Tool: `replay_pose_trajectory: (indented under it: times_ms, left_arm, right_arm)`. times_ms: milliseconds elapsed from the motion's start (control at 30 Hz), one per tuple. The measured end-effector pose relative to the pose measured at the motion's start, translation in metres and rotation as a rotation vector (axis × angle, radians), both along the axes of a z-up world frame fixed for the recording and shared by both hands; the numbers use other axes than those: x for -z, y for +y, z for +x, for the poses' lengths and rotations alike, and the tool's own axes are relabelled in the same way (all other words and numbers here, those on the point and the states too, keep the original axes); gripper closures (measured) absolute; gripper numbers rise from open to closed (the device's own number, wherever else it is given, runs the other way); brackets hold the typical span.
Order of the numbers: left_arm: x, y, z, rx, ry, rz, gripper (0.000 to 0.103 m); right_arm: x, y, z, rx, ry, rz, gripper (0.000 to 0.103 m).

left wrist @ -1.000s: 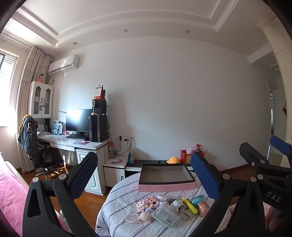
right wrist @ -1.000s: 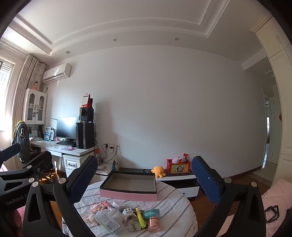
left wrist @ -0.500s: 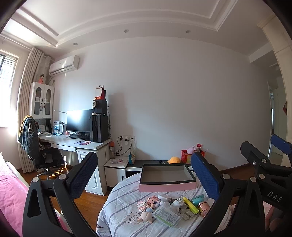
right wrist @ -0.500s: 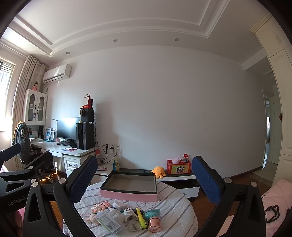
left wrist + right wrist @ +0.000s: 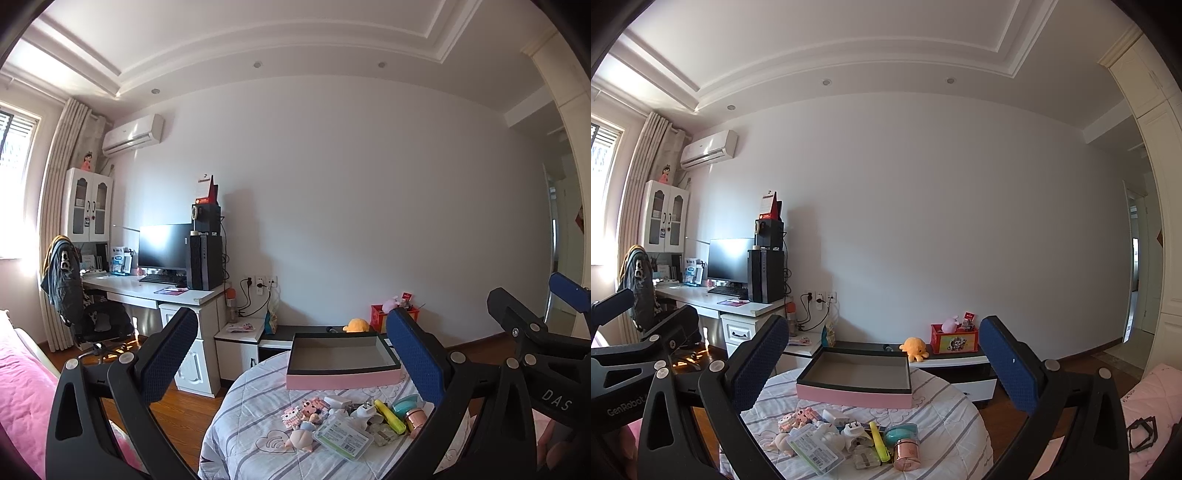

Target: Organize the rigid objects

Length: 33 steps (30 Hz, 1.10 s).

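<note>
Both my hand-held grippers, left and right, stood wide, empty; I judged one item per descent into the box best.

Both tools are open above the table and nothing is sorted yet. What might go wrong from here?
The small items lie heaped and touching, so closing on one, such as the yellow highlighter, may drag its neighbours. The rose-gold jar stands near the table's front edge and may get knocked off. The left tool and right tool may collide over the heap.
</note>
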<state>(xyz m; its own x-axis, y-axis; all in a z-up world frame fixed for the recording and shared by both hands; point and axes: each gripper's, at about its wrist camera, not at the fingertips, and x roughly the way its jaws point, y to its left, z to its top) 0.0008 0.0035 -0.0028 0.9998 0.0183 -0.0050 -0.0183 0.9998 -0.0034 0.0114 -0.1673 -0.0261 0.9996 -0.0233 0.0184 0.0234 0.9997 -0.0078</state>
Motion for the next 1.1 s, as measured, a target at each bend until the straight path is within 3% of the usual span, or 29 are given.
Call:
replay_pose_trajectory:
  times_ms: [1100]
  left_arm:
    - [0.0017, 0.003, 0.001, -0.009, 0.013, 0.007, 0.0]
  right_arm:
    - [-0.0002, 0.0011, 0.0022, 0.003, 0.011, -0.005, 0.0]
